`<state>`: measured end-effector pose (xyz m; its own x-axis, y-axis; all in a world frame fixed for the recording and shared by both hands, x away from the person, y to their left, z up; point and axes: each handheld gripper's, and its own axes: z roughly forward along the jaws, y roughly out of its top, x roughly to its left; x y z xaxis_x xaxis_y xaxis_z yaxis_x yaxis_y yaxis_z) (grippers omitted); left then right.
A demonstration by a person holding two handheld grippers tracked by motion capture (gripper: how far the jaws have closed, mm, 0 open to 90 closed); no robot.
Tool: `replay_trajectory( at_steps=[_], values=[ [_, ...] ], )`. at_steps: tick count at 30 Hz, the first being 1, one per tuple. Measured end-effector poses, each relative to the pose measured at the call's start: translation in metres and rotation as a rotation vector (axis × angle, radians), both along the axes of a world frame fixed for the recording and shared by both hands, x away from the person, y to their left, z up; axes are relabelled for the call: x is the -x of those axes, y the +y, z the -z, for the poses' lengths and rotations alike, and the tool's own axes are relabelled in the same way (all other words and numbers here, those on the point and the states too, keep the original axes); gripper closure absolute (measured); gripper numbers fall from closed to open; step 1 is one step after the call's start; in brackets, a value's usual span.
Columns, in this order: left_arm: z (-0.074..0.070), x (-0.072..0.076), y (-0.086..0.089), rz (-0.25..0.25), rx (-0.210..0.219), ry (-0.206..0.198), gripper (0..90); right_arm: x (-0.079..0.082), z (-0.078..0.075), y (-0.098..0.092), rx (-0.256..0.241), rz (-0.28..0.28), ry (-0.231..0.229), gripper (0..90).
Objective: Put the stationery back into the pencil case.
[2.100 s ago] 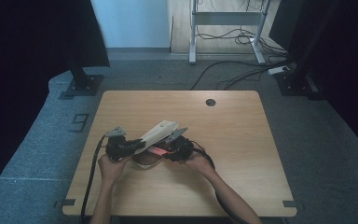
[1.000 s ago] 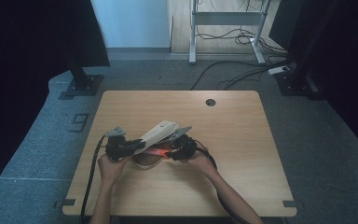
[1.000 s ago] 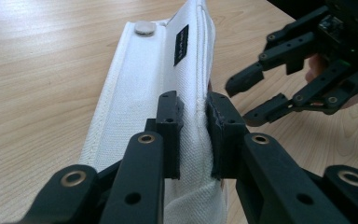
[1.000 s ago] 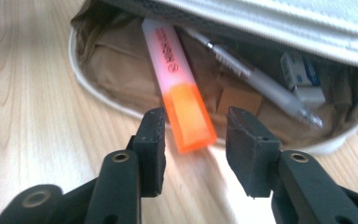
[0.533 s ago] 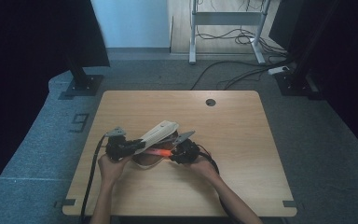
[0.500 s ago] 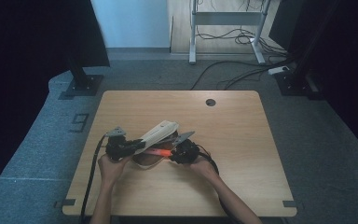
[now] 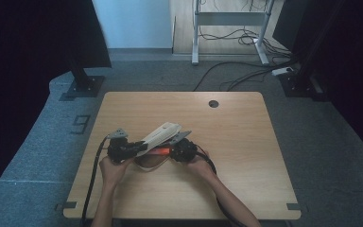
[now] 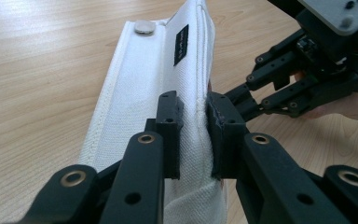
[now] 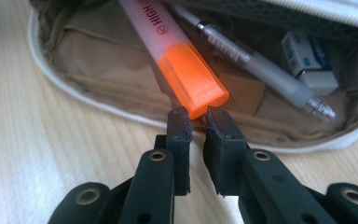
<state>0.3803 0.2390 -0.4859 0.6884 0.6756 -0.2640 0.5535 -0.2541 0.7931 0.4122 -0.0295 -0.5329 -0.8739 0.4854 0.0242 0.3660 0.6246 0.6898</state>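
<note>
My left gripper (image 8: 193,126) has its fingers clamped on the raised flap of the white pencil case (image 8: 154,98), holding it open on the desk (image 7: 246,142). Inside the case lies the orange highlighter (image 9: 177,60), its long axis running straight away from my right gripper (image 9: 196,122), cap end nearest. Those fingers are almost together, just short of the cap, gripping nothing. The barrel reads "HIGH"; the case's black label is illegible.

A round cable hole (image 7: 213,103) sits in the wooden table (image 7: 246,142) toward its upper right. Loose cables (image 7: 236,71) trail over the grey carpet (image 7: 38,156) above (near a metal frame (image 7: 229,19)).
</note>
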Motion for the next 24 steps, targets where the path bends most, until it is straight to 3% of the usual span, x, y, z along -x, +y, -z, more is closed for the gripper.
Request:
replay_trajectory(
  at_steps=[12, 24],
  values=[
    [0.001, 0.0, -0.001, 0.008, -0.005, 0.005, 75.8, -0.01, -0.005, 0.012, -0.022, 0.019, -0.013, 78.7],
    [0.005, 0.002, -0.007, 0.048, -0.038, 0.021, 72.0, -0.013, -0.008, 0.008, -0.042, 0.046, -0.014, 74.2]
  ],
)
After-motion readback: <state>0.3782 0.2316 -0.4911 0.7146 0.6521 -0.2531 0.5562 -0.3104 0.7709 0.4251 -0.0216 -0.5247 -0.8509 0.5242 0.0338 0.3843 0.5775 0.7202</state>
